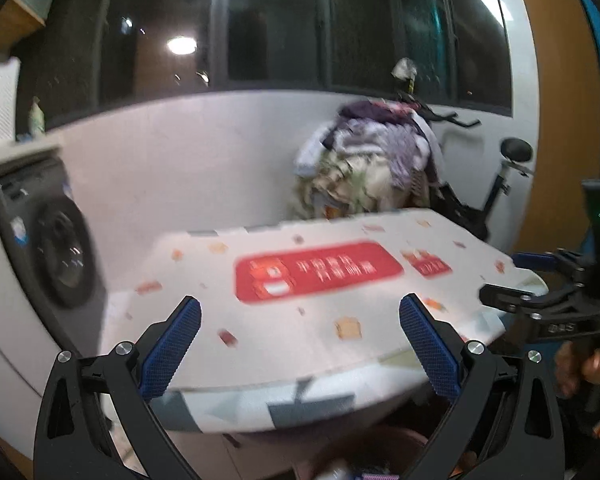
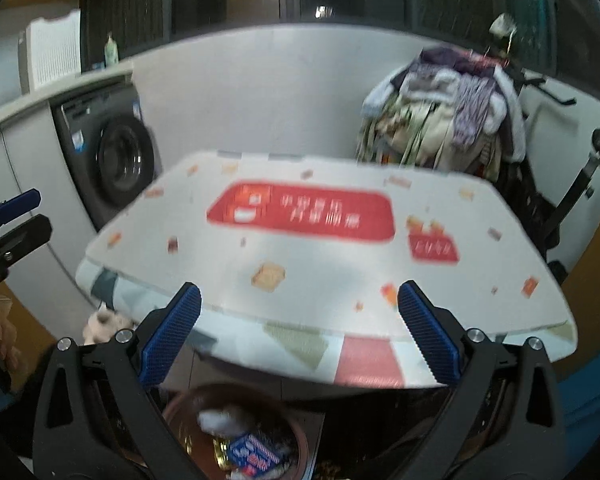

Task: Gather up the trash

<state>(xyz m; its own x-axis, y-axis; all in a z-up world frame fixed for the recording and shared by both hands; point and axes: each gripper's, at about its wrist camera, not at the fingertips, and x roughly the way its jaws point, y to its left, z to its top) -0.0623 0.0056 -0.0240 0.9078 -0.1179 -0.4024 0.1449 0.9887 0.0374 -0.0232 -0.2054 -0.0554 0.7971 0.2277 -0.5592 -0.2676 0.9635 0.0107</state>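
Observation:
A small table [image 1: 260, 320] with a white printed sheet and a red label lies ahead in both views [image 2: 340, 260]. Below its near edge stands a brown bin [image 2: 292, 436] holding trash: a white crumpled piece [image 2: 220, 420] and a blue-and-red wrapper [image 2: 252, 454]. My left gripper [image 1: 300, 348] is open and empty over the table's near edge. My right gripper [image 2: 300, 344] is open and empty above the bin. The right gripper also shows at the right of the left wrist view [image 1: 540, 280].
A washing machine [image 1: 56, 236] stands to the left under a counter. A pile of clothes [image 1: 372, 160] sits behind the table on an exercise bike [image 1: 496, 188]. A light crumpled thing [image 2: 104, 320] lies on the floor left of the table.

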